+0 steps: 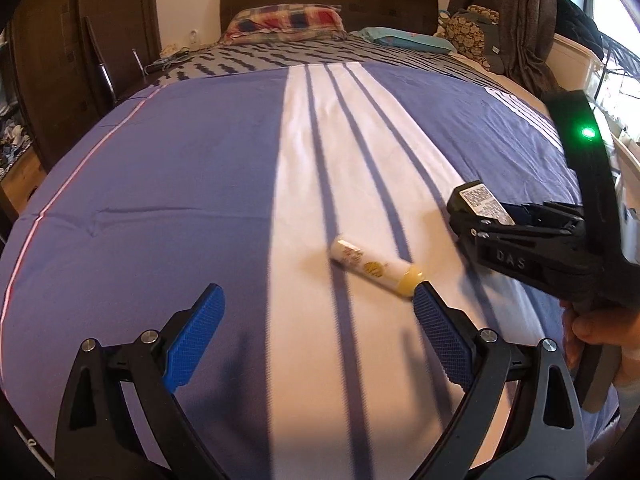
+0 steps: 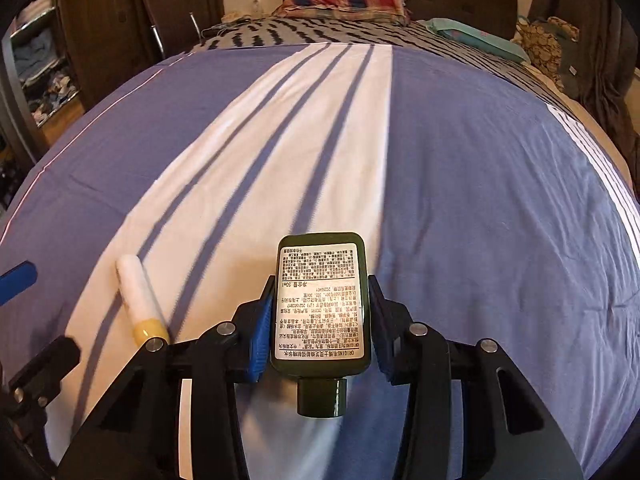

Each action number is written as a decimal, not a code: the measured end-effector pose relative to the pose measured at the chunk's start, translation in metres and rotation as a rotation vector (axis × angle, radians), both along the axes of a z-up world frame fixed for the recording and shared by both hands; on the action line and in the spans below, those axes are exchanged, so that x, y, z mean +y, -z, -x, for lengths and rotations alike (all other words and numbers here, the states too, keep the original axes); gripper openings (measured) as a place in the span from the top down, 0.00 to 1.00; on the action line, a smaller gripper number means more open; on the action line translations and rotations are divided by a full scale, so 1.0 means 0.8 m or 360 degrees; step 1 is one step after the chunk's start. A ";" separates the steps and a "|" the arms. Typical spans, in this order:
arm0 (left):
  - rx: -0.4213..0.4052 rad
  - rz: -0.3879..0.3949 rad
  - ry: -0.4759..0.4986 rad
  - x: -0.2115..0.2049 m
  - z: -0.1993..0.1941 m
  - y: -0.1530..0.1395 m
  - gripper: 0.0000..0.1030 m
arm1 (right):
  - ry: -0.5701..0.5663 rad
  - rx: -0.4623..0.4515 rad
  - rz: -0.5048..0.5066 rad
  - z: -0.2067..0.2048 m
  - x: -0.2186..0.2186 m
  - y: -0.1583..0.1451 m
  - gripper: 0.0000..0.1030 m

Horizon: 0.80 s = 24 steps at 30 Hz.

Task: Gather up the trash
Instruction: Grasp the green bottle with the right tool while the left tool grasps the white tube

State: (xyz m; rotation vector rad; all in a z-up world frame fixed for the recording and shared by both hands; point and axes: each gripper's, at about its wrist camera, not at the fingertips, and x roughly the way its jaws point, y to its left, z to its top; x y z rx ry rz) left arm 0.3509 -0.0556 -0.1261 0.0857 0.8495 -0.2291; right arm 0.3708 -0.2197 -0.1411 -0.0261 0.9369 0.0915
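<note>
A white tube with a yellow cap (image 1: pixel 376 266) lies on the white stripe of the bed cover (image 1: pixel 200 200); it also shows in the right wrist view (image 2: pixel 140 302). My left gripper (image 1: pixel 318 300) is open just short of it, the right pad's tip close to the yellow cap. My right gripper (image 2: pixel 320 312) is shut on a dark green bottle (image 2: pixel 322 300) with a white printed label, cap toward the camera, held above the bed. The bottle in that gripper also shows in the left wrist view (image 1: pixel 480 200), to the right of the tube.
The bed has a blue and white striped cover (image 2: pixel 480 200), a plaid pillow (image 1: pixel 284 20) and a teal pillow (image 1: pixel 404 38) at a dark headboard. A dark wardrobe (image 1: pixel 60 60) stands left. Curtains and clutter (image 1: pixel 520 20) are on the right.
</note>
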 end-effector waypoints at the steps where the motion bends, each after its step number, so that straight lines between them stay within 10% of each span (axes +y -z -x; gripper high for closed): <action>1: 0.0012 0.0007 0.0011 -0.006 -0.004 0.003 0.12 | 0.0020 -0.0003 0.0005 0.004 -0.008 -0.001 0.58; 5: 0.0067 0.0048 0.0048 -0.036 -0.029 0.018 0.16 | 0.0092 -0.0043 0.0022 0.034 -0.040 -0.006 0.58; 13: 0.0138 0.0056 0.0041 -0.058 -0.056 0.038 0.66 | 0.0179 -0.0157 -0.0057 0.092 -0.079 -0.023 0.58; 24: 0.0082 0.0022 0.0113 -0.049 0.026 0.035 0.82 | 0.0196 -0.0218 -0.0129 0.153 -0.070 -0.044 0.58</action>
